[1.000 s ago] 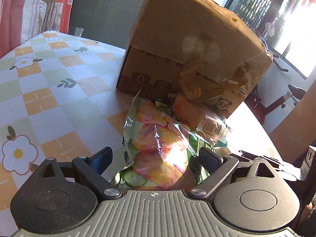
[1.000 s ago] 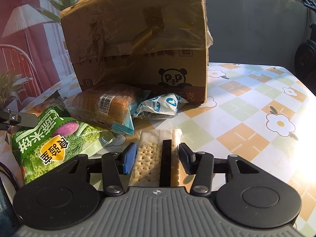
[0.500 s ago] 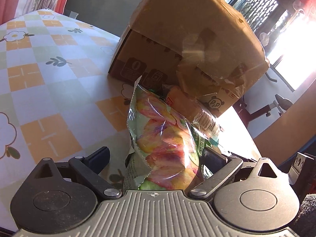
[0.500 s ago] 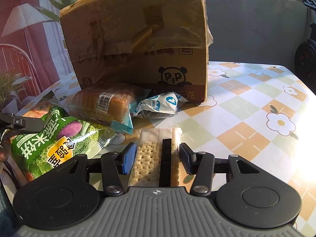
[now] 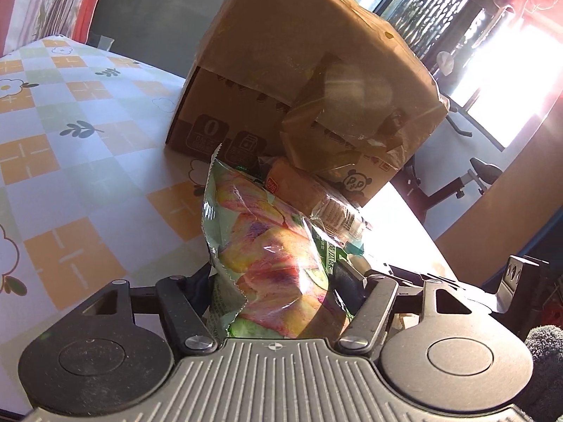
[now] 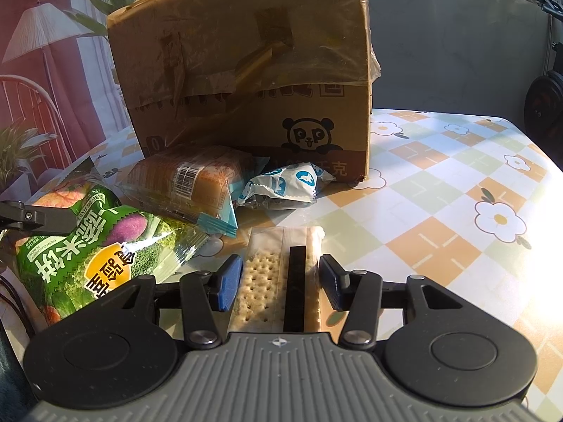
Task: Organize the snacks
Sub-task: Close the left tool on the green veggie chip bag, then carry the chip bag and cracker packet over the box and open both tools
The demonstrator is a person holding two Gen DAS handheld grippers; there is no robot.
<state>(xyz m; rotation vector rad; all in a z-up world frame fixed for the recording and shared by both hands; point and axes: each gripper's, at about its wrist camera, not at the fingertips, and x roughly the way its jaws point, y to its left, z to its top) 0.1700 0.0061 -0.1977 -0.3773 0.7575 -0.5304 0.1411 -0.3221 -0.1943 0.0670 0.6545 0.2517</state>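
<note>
My left gripper is shut on a green vegetable-crisp bag, which stands tilted up between its fingers; the bag also shows at the left of the right wrist view. My right gripper is open around a clear cracker packet lying flat on the table; the pads do not touch it. A wrapped orange cake and a small white-blue packet lie in front of a taped cardboard box. The box also fills the back of the left wrist view.
The table has a checked floral cloth. Its right edge runs close to the snacks in the left wrist view. A chair and a potted plant stand beyond the table's left side.
My left gripper has closed on the green bag and tipped it up off the table. My right gripper and the cracker packet have not moved.
</note>
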